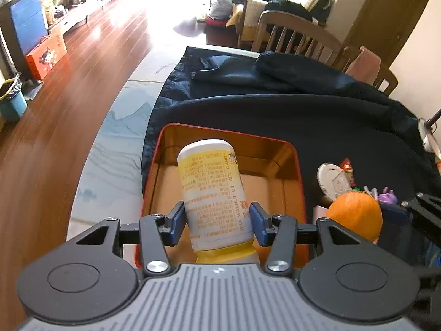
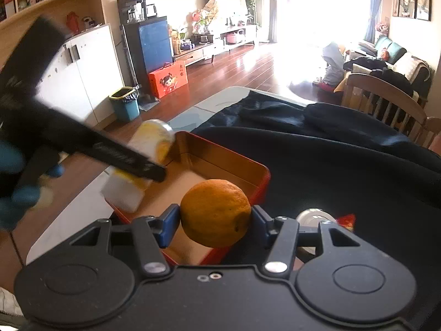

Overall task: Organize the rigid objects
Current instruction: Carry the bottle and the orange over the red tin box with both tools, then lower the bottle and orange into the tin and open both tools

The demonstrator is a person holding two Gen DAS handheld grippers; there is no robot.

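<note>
1. A yellow and white supplement bottle (image 1: 215, 193) is clamped between the blue pads of the left gripper (image 1: 217, 223); it is held above the tin, its cap end toward the camera.
2. An orange (image 2: 215, 213) is gripped between the pads of the right gripper (image 2: 215, 224) and is held over the near right corner of the tin.
3. An open rectangular tin (image 1: 292, 160), red outside and gold inside, is seen on a dark cloth (image 1: 303, 104) spread over the table (image 1: 115, 149).
4. The tin's floor, where it is visible around the held things, is seen bare; part of it is hidden by the bottle and the orange.
5. Just right of the tin, on the cloth, a round white lidded jar (image 1: 332, 178) and some small bright trinkets (image 1: 386, 195) are seen.
6. In the right wrist view a blue-gloved hand (image 2: 16, 182) is seen on the left tool.
</note>
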